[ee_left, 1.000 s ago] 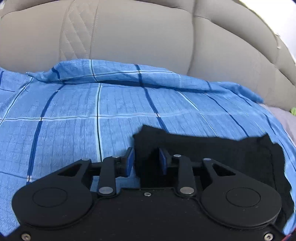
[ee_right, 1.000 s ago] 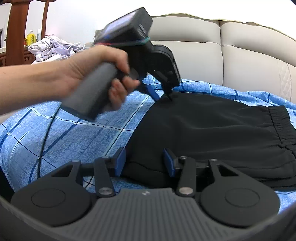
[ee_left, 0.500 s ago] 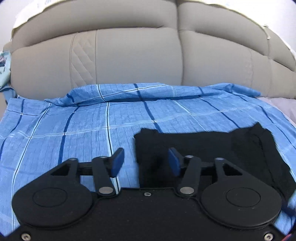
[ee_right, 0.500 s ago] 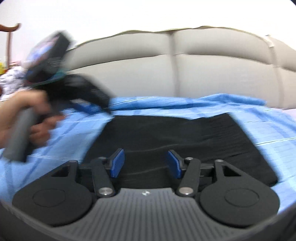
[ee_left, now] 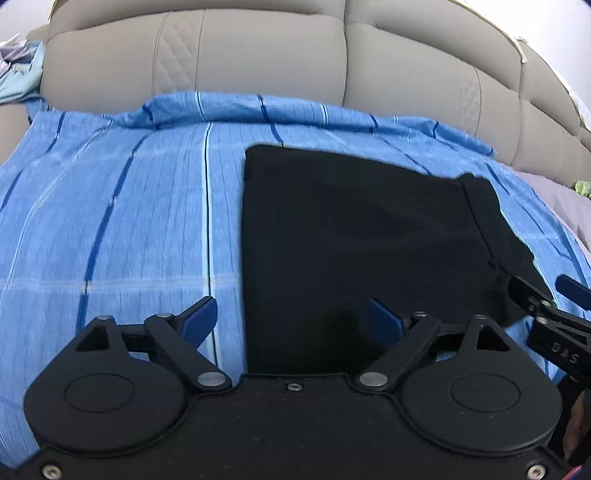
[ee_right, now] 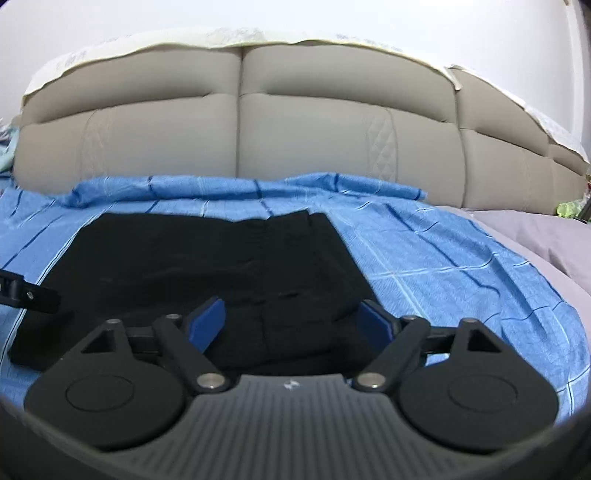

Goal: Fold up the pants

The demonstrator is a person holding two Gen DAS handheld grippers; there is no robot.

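2 grippers, left [ee_left: 291, 321] and right [ee_right: 293, 319], fingers spread above folded black pants [ee_left: 354, 236]; faint lettering, perhaps "DAS".

Pretty sure this is somebody's bedroom at home. A big padded beige headboard [ee_right: 314, 122] is running across the whole back, with a plain white wall [ee_right: 295, 18] sitting behind it. A blue plaid bedsheet [ee_left: 122, 206] is covering the mattress and bunching up against the headboard, and grey bedding [ee_right: 535, 229] is lying off to the right. Some loose clothes [ee_left: 14, 77] are piling up at the far left edge.
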